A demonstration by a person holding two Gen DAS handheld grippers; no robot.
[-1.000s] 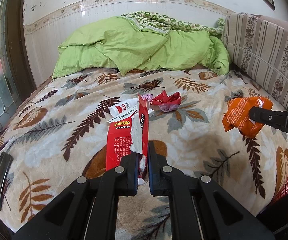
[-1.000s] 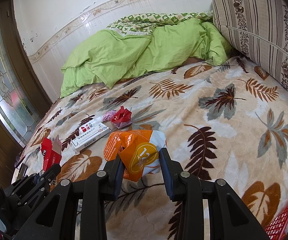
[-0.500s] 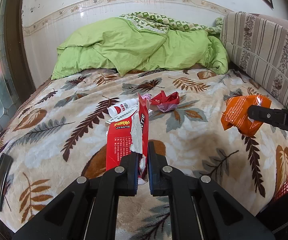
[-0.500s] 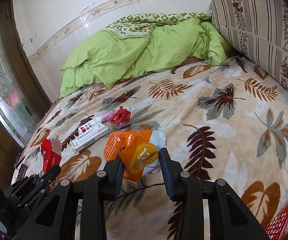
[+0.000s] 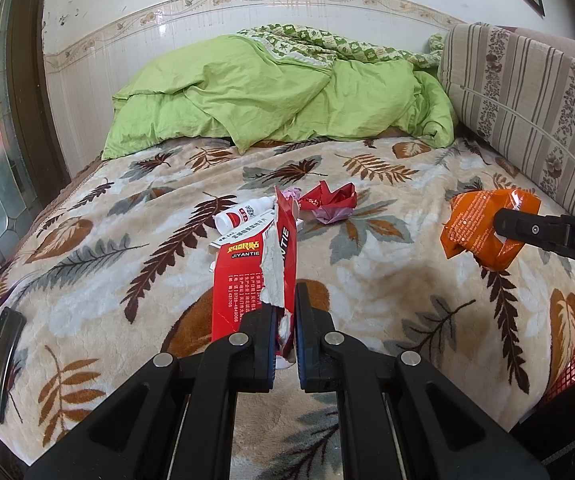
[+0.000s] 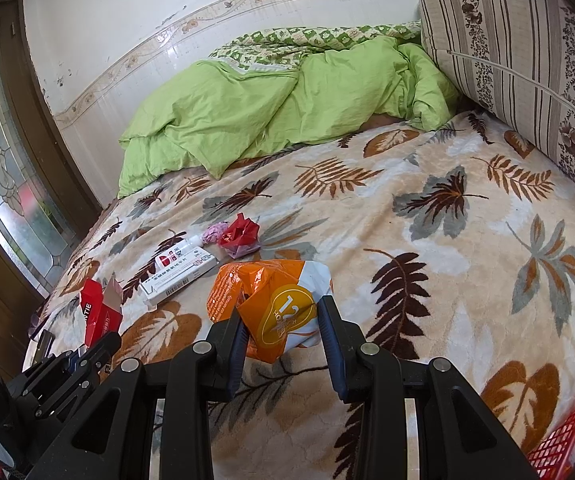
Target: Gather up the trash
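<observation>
Left tongs [image 5: 285, 320] are clamped narrow on the torn red carton [image 5: 257, 268], which stands up off the bed [image 5: 367, 280] in my grip. Right tongs [image 6: 281, 334] are closed partway around the orange snack bag [image 6: 271, 300], held just above the blanket.

Handling, as I judge it: both pieces are light and empty. The carton is thin card, already ripped, so it will fold or tear further if squeezed near the ragged edge; the lower folded corner is the firmer hold. The bag is slick crinkled film and could slide out; pinching a bunched fold is safer than the flat face.

On the bed lie a white box [image 6: 179, 276], a small bottle [image 5: 243, 216] and a red crumpled wrapper [image 5: 329, 202], well apart from both tongs. Red basket [image 6: 567, 440] sits at my right.

Against a second ago: almost nothing differs; both grips hold, and the bag sits a touch higher in the left view.
</observation>
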